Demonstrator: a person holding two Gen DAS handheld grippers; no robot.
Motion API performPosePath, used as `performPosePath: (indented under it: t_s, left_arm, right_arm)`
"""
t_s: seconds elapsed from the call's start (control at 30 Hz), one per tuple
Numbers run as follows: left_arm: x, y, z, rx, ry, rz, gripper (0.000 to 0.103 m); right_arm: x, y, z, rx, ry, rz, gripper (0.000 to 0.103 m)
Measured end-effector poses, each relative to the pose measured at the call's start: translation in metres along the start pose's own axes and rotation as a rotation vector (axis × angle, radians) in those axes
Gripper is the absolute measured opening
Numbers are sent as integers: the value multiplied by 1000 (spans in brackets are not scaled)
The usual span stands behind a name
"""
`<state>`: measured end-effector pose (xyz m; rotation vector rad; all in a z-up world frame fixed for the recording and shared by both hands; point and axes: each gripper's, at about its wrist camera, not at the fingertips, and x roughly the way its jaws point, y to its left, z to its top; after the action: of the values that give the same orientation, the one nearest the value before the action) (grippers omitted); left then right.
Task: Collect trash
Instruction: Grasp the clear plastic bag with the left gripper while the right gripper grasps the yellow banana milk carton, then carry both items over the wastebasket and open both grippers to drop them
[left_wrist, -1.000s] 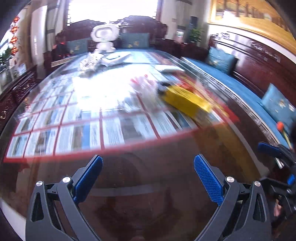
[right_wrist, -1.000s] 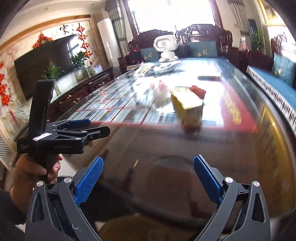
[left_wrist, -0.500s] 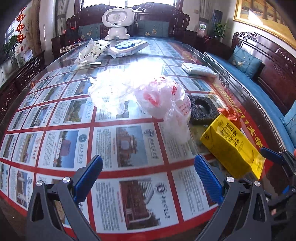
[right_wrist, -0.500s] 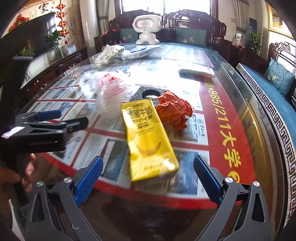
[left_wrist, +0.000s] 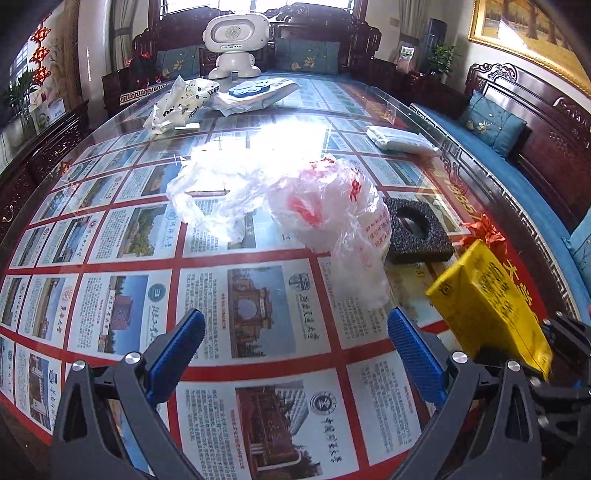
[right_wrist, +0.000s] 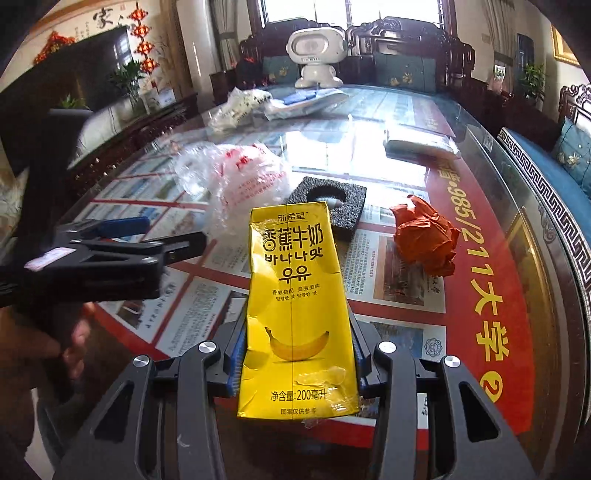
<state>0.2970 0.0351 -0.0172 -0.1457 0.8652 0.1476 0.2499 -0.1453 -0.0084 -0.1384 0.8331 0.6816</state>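
Note:
A yellow banana-milk carton (right_wrist: 295, 295) lies with its near end between the blue pads of my right gripper (right_wrist: 297, 354). The jaws are closing, and both pads touch the carton's sides. In the left wrist view the same carton (left_wrist: 487, 302) shows at the right edge. My left gripper (left_wrist: 295, 354) hangs open over the glass table (left_wrist: 110, 295) with nothing between its fingers. Ahead of it lie a crumpled white plastic bag with red print (left_wrist: 325, 214) and a clear plastic wrap (left_wrist: 218, 192). A crumpled red paper (right_wrist: 424, 240) sits right of the carton.
A black foam square with a round hole (right_wrist: 332, 199) lies behind the carton. A flat white packet (right_wrist: 417, 144) is farther back on the right. At the far end stand a white robot toy (left_wrist: 236, 44) and two printed bags (left_wrist: 181, 103). Dark wooden benches with blue cushions (left_wrist: 491, 122) flank the table.
Both grippers came forward over the table a second ago, then held still. The right gripper's jaws went from wide open to closed against the yellow carton. The left gripper stayed open.

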Motion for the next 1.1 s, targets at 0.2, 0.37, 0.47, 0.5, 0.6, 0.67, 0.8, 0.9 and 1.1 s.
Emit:
performPosePath:
  t_s: [0.2,0.37,0.47,0.5,0.6,0.67,0.8,0.9,1.1]
  left_arm:
    - [8,-10,25,13,-28,82,99]
    - [27,-19,47,63,-7,94,99]
    - [41,-17,50,42,25,39,67]
    - [44,-16,49,29,48,-12,37]
    - [39,-14,43,28,41,-68,24]
    - [30,-12,37,36,23,-78,18]
    - [-3,-3,15,51,-19,-96,16]
    - [-40,3,-10,71,-61,-117,16]
    - [-107,8,-65,115,-100,-169,16]
  right_arm:
    - [-14,-9,0,23,-13,18,43]
    - [-15,-15,-4,54,-11,34,43]
    - [-15,-16,-6,61,-12,34,43]
    - [-16,-16,-8,58,-10,34,43]
    - [-17,-13,-12,42,-3,26,43]
    - [-20,-11,-15,40,-5,30,43]
    - [-30,-6,-23,44,-17,43,43]
    - [-43,4,-30,31,-30,39,43]
    - [-84,36,-53,-10,-76,42,43]
